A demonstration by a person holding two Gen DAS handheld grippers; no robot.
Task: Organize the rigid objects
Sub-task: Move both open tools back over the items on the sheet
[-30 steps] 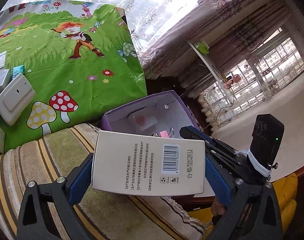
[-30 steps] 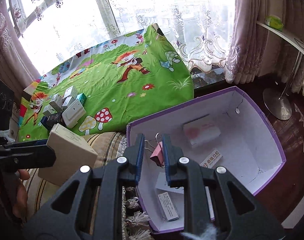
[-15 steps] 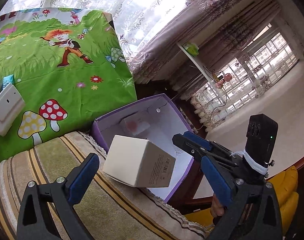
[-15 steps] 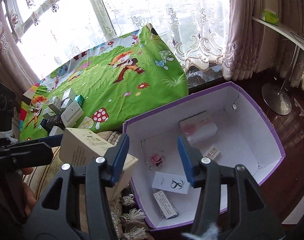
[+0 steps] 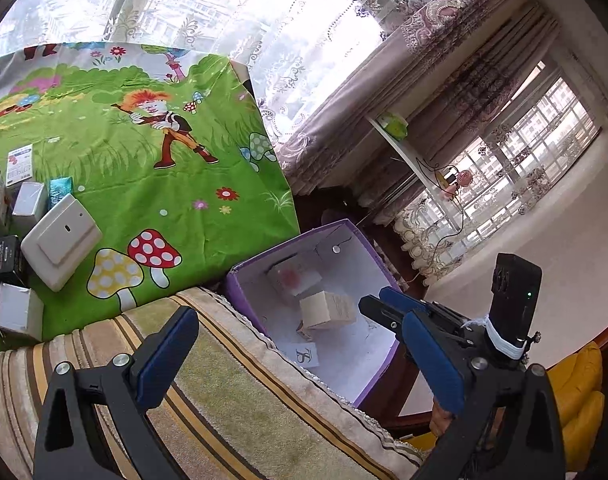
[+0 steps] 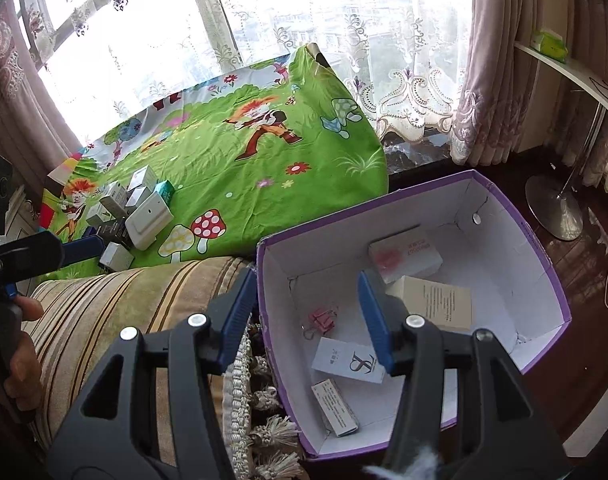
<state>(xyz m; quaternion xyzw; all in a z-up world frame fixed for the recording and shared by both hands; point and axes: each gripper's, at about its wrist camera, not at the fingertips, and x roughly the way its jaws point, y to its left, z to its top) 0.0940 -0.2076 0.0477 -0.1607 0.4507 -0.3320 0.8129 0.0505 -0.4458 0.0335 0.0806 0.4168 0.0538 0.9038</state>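
Note:
A purple box with a white inside (image 6: 543, 264) (image 5: 377, 376) stands beside a striped cushion. In it lie a beige carton (image 6: 437, 302) (image 5: 327, 310), a white carton with a red mark (image 6: 403, 256), a pink binder clip (image 6: 321, 318), a white card (image 6: 347, 360) and a small slim carton (image 6: 335, 408). My left gripper (image 5: 300, 344) is open and empty above the cushion edge. My right gripper (image 6: 309, 314) is open and empty over the box's near left corner. Several small boxes and a white switch plate (image 5: 60, 240) (image 6: 148, 216) lie on the green cartoon cloth.
The striped cushion (image 5: 224, 400) (image 6: 116, 300) lies in front of the green cloth (image 5: 144, 168). Lace curtains and a window are behind. A metal lamp base (image 6: 555, 208) stands on the dark wood floor right of the box. A white shelf (image 6: 575, 68) runs at the far right.
My left gripper opened and the beige carton dropped into the purple box. My right gripper opened and let the pink binder clip fall into the box.

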